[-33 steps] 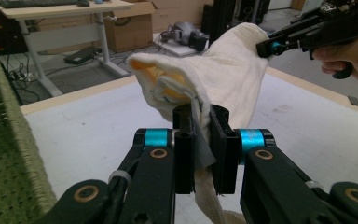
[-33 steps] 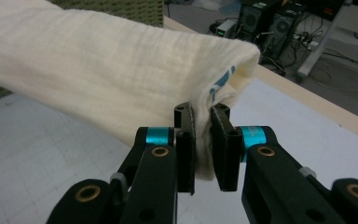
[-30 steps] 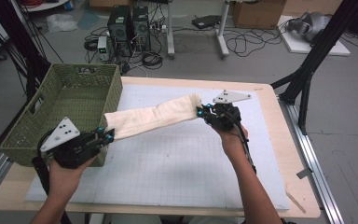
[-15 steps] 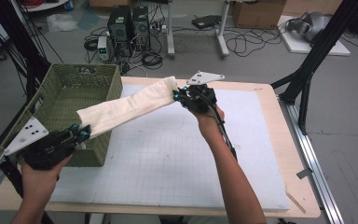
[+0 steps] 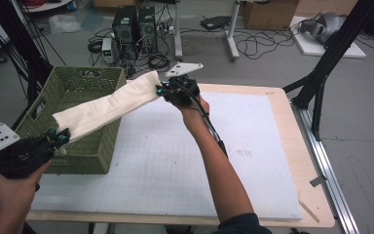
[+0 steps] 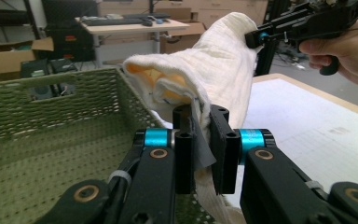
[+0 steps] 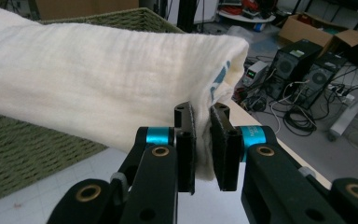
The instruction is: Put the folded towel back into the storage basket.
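Cluttered workshop floor surrounds a white gridded table (image 5: 253, 161). Both the left gripper (image 5: 61, 138) and right gripper (image 5: 160, 90) pinch opposite ends of a folded cream cloth towel (image 5: 107, 105), stretched above the green woven basket (image 5: 85, 80), probably for lowering in flat.
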The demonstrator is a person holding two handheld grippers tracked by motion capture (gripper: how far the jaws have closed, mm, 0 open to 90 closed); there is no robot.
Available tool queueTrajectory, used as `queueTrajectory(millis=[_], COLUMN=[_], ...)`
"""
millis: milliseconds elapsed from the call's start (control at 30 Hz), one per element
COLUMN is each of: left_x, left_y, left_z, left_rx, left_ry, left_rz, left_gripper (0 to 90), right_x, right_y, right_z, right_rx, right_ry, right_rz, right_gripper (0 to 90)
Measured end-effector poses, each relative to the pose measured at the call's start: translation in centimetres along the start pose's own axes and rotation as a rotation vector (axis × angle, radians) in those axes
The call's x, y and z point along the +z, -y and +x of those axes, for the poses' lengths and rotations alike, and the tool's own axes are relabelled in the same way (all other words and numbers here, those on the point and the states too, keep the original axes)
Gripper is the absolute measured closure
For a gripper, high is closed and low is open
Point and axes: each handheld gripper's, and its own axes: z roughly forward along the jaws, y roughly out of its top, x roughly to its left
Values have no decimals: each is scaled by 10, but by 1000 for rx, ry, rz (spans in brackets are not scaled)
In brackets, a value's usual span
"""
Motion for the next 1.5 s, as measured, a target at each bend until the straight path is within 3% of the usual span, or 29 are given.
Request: queueTrajectory(millis=[300,633,1267,1500], left_x=[-9,-20,-37,-39], left_y=[3,9,16,19], left_z=[24,43,64,74], left_rx=[-26,-44,-40,-61], left_ry=[-64,-143,-222,-250], left_rz=[0,-7,-8,-5], left_gripper=[813,813,813,813], right_x=[33,72,125,139], right_y=[-23,-46,-76,-84], right_z=[7,19,37,44], right_rx=[0,-20,-52,-58], right_ry=[-25,-45,-70,-68], right_rz=[-7,-2,10,20], right_gripper=[817,817,816,816])
